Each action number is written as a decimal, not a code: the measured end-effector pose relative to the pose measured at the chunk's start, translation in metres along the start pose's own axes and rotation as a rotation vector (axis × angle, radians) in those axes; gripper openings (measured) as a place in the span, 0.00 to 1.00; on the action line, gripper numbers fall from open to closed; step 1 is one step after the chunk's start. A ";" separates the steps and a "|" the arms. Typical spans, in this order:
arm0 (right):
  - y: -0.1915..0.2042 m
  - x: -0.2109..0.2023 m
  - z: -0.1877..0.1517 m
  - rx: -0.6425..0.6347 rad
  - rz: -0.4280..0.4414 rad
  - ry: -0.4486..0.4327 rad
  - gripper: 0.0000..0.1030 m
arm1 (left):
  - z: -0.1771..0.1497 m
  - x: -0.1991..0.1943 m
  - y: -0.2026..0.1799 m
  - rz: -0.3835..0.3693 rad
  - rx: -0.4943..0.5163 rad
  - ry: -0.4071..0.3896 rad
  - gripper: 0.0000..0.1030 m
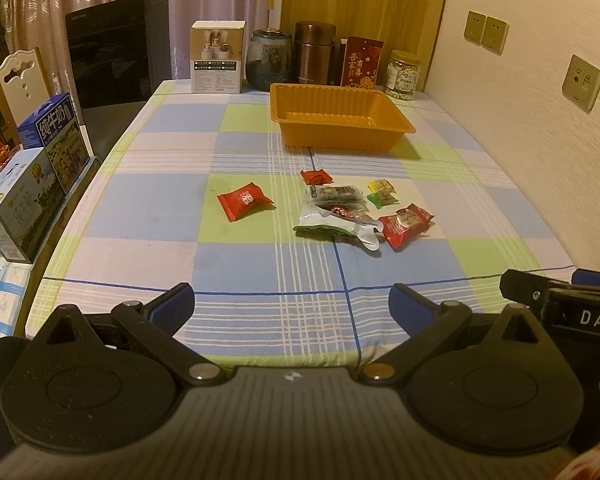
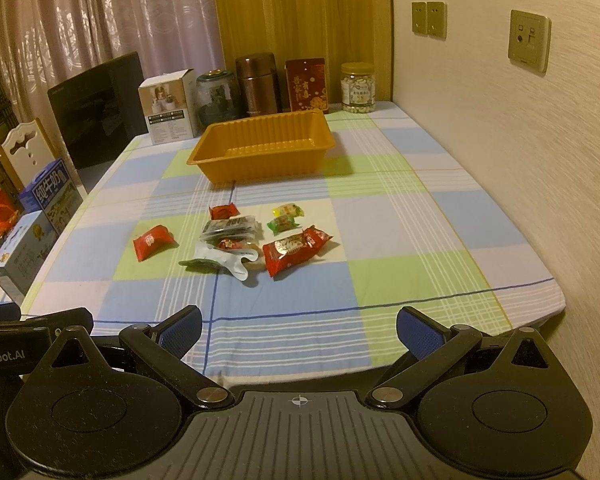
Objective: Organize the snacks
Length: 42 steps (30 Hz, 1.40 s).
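Note:
Several wrapped snacks lie mid-table on the checked cloth: a red pillow pack (image 1: 243,200) (image 2: 153,242) apart at the left, a small red candy (image 1: 317,177) (image 2: 223,211), a dark clear-wrapped bar (image 1: 335,195) (image 2: 231,228), a white-green pouch (image 1: 336,227) (image 2: 220,260), yellow and green candies (image 1: 381,192) (image 2: 286,218), and a larger red pack (image 1: 406,222) (image 2: 296,250). Behind them stands an empty orange tray (image 1: 340,133) (image 2: 260,164). My left gripper (image 1: 292,306) and right gripper (image 2: 298,332) hover open over the table's near edge, holding nothing.
Along the far edge stand a white box (image 1: 218,56), a dark jar (image 1: 270,60), a brown flask (image 1: 314,52), a red carton (image 1: 360,62) and a nut jar (image 1: 402,76). Milk cartons (image 1: 32,184) sit left of the table. A wall (image 2: 520,160) borders the right.

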State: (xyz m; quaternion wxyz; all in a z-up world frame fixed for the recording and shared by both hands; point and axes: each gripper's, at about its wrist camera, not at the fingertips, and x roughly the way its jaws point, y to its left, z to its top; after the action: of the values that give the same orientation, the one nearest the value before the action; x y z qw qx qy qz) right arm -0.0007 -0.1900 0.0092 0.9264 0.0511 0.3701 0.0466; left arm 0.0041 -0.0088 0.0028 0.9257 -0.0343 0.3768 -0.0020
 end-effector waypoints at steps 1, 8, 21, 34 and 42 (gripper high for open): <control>0.000 0.000 0.000 0.001 0.000 0.000 1.00 | 0.000 0.000 0.000 0.000 0.000 0.000 1.00; 0.000 0.000 0.000 0.000 0.000 -0.001 1.00 | 0.000 0.000 -0.001 0.001 -0.002 0.000 1.00; 0.000 0.000 0.000 0.001 0.001 -0.001 1.00 | 0.000 0.000 -0.003 0.000 -0.002 -0.001 1.00; -0.003 0.002 0.002 0.009 0.002 -0.004 1.00 | -0.001 0.002 0.000 -0.016 -0.009 -0.004 1.00; -0.010 0.022 0.003 0.040 0.007 -0.025 0.99 | 0.003 0.022 0.013 -0.005 -0.038 0.007 1.00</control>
State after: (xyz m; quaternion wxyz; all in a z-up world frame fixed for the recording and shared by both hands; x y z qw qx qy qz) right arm 0.0178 -0.1977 -0.0055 0.9296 0.0716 0.3592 0.0417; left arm 0.0215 0.0041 -0.0111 0.9234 -0.0530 0.3801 0.0027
